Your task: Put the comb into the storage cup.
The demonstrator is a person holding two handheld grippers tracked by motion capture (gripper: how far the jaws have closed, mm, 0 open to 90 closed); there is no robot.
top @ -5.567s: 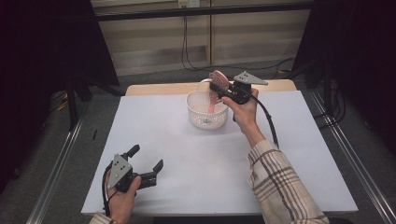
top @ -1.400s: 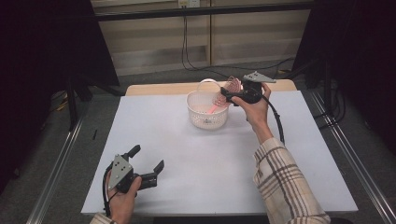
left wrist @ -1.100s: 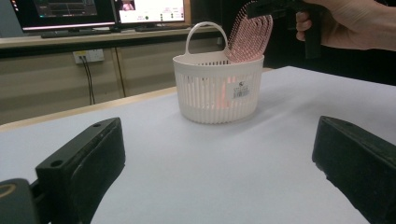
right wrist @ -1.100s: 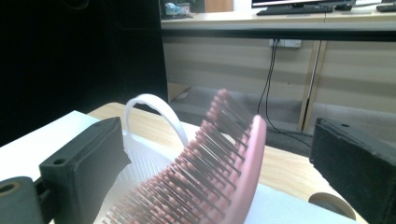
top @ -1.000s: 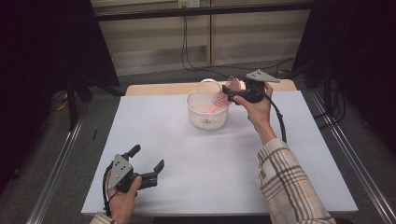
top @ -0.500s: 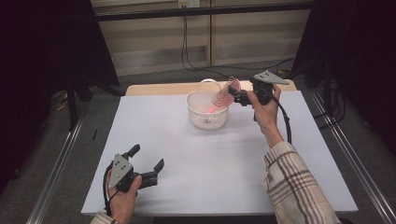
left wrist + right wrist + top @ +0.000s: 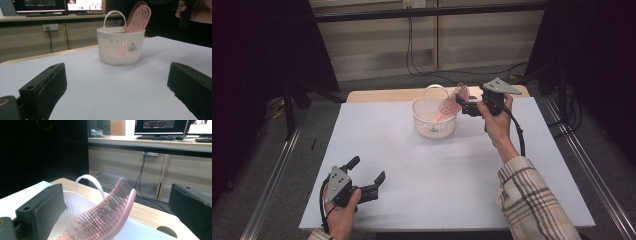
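A white slatted basket (image 7: 432, 125) with a loop handle stands at the back middle of the white table (image 7: 462, 185). A pink hairbrush (image 7: 460, 93) lies in it, handle down, with its bristled head leaning out over the right rim. My right gripper (image 7: 465, 106) is held just right of the basket, open, jaws pointing at the brush head. In the right gripper view the jaws stand wide apart, with the brush (image 7: 110, 212) and the basket (image 7: 75, 207) close in front. My left gripper (image 7: 368, 169) rests open near the table's front left corner, facing the basket (image 7: 120, 50) and brush (image 7: 138, 17).
The table's wooden back edge (image 7: 377, 94) shows behind the white sheet. Dark curtains stand at both sides, and cables hang down the wall behind. A metal rail (image 7: 272, 190) runs along the floor on the left.
The right gripper carried the brush over the basket, let it go and drew back a little to the right. The brush now leans in the basket. The left gripper has not moved.
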